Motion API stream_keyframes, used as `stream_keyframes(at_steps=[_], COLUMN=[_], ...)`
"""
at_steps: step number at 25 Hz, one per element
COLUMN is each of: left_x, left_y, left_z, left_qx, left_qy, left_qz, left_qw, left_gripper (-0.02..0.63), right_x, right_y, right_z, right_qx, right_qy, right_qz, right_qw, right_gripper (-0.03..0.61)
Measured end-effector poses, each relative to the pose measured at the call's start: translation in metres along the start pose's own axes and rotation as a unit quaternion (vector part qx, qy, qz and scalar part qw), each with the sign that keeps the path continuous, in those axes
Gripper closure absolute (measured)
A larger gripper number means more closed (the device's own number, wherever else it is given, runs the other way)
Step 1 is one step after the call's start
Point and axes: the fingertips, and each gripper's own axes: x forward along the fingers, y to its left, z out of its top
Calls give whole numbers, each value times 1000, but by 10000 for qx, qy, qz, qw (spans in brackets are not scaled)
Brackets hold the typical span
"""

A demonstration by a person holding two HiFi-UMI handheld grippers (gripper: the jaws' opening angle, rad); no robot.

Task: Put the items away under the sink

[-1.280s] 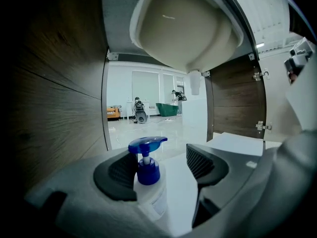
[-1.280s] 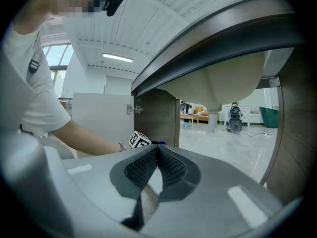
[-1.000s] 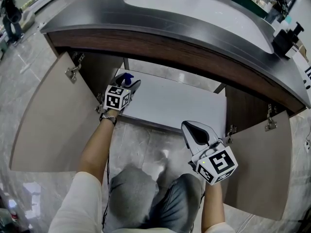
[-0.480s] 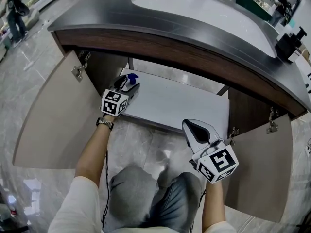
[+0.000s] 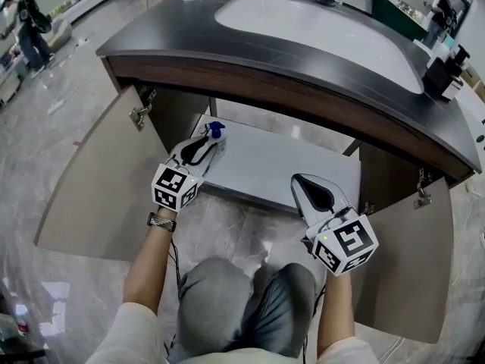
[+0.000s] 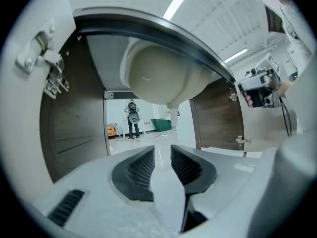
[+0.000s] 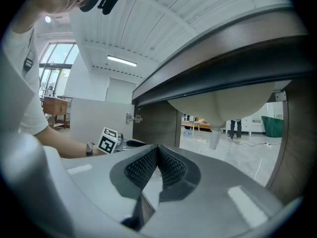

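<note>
**Left gripper (image 5: 209, 142) empty, jaws almost closed**

Jaws of the left gripper have just been closing and stand a narrow slit apart, with nothing between them. Just ahead, a small blue-topped item (image 5: 216, 130) sits on the flat white cabinet shelf (image 5: 288, 165). Near the shelf's front edge, the right gripper (image 5: 305, 182) has its jaws pressed together.

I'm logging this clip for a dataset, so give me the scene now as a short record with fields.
cabinet doors: both open
shelf: white, under the basin
item: small blue-topped thing at shelf's left end, kind unclear
left gripper: near that item; jaws just closed to a narrow gap, nothing between
right gripper: shut, empty, before shelf's right part
</note>
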Motion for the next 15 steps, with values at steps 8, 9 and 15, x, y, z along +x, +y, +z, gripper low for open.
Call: stream_keyframes(at_steps=[8,9,15], left_x=[-60,-67,-105], left_y=[-36,-40,-62], left_z=[70,76,100], left_qx=[-119,-99,48], left_qy=[-525,-538,-256], left_qz=[139,168,294], left_qw=[9985,9984,9992], left_gripper=[581,589,611], right_x=[1,0,-10], right_y=[16,18,33], right_z=[24,26,42], right_qx=[-56,-74,-111], right_qy=[-157,-158,-181], right_qz=[161,177,269], right_qw=[9997,9997,9994], right_gripper=[572,572,572])
